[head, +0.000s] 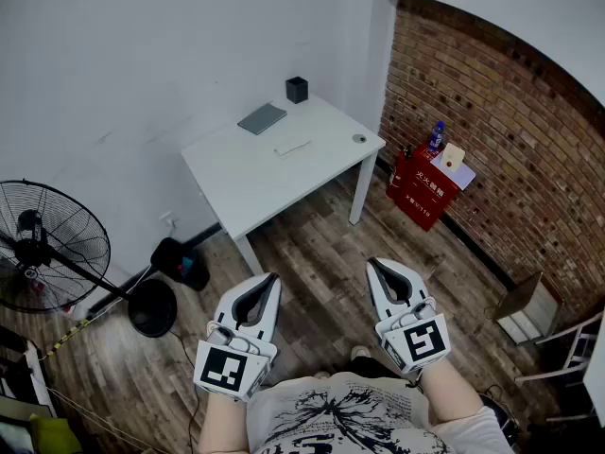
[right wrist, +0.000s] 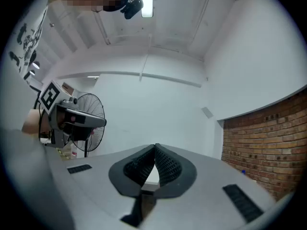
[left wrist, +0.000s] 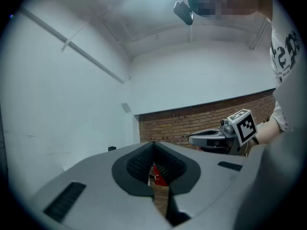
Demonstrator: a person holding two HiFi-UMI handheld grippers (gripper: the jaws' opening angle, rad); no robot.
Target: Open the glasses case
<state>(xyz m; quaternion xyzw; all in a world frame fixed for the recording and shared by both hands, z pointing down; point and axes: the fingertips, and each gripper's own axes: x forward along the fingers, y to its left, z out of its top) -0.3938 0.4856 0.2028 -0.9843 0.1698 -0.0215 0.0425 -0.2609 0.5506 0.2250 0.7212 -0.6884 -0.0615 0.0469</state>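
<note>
A white table point(head: 248, 187) stands against the far wall in the head view. On it lies a slim white oblong thing point(head: 292, 147), probably the glasses case, lying flat. My left gripper point(head: 271, 278) and right gripper point(head: 374, 264) hang side by side over the wooden floor, well short of the table and pointing level toward it. In both gripper views the jaws meet at the tips with nothing between them: the left gripper point(left wrist: 153, 143) and the right gripper point(right wrist: 156, 146) are shut and empty.
Also on the table are a grey flat slab point(head: 262, 118), a black cup point(head: 297, 89) and a small round thing point(head: 359, 139). A standing fan point(head: 47, 249) and a black bag point(head: 180, 261) are at left. A red box point(head: 423, 189) sits by the brick wall point(head: 492, 130).
</note>
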